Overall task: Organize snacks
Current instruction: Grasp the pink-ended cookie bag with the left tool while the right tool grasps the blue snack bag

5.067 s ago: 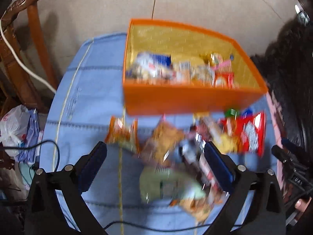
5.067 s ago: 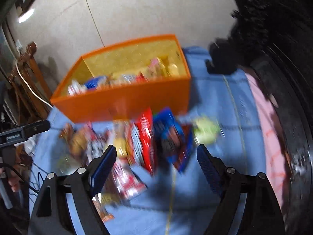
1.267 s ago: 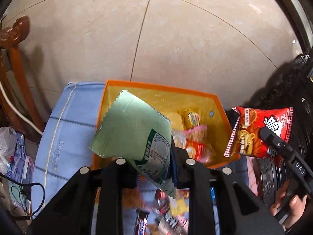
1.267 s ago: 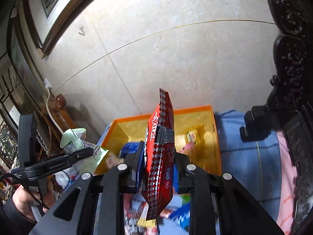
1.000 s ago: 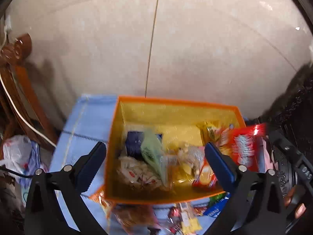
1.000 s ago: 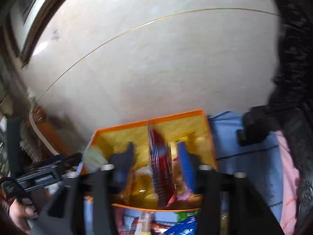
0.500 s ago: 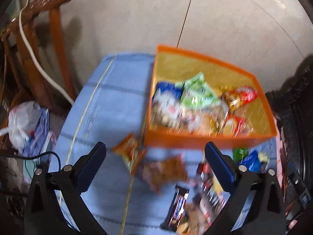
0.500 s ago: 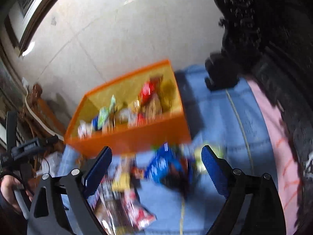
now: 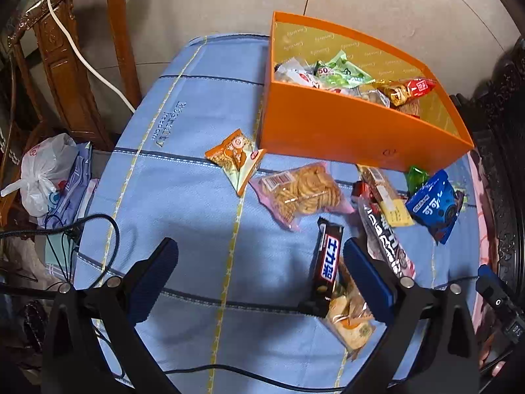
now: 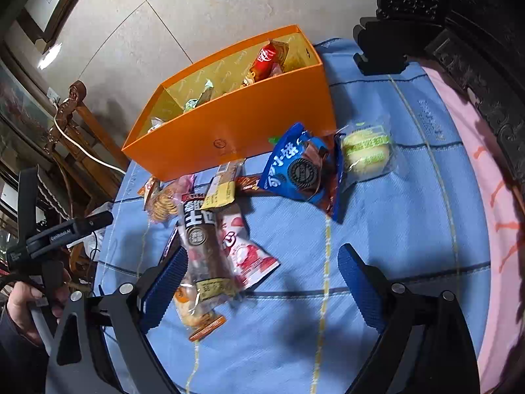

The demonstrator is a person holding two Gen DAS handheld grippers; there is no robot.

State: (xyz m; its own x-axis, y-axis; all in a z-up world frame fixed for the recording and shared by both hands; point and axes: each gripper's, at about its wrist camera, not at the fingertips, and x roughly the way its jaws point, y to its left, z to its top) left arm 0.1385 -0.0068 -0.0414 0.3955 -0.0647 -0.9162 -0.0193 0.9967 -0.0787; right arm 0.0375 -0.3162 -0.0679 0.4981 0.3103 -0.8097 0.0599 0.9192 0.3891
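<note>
Hovering: two grippers over a snack-strewn blue cloth (image 9: 183, 197)
Left edge: a carved chair (image 9: 75, 75) and a white bag (image 9: 42, 177) sit just off the cloth; a black cable (image 9: 98, 226) loops over its rim
Left gripper (image 9: 259, 279): jaws spread wide, nothing between the pads; bare cloth lies below and to its left
Orange packet (image 9: 236, 157): lies by the box's near left corner, clear on its left side
Biscuit pack (image 9: 302, 193): lies flat in front of the box, near the dark bar (image 9: 328, 259)
Hidden: a cracker pack (image 9: 347, 315) is partly under the dark bar and the left gripper's finger; packs in the middle overlap, so their outlines are hard to make out
Box (image 9: 344, 131): orange, standing at the cloth's far edge, its near wall hiding most of the snacks inside; a green pack (image 9: 341, 72) and a red one (image 9: 416, 88) show above it
Blue pack (image 10: 295, 167): leans near the box's right corner
Right gripper (image 10: 262, 282): jaws spread wide, holding nothing; a tall dark pack (image 10: 203, 246) lies at its left finger
Green cake (image 10: 364, 151): in clear wrap, alone at right
Right edge: open cloth runs to a pink strip (image 10: 492, 229) and dark furniture (image 10: 475, 32)
</note>
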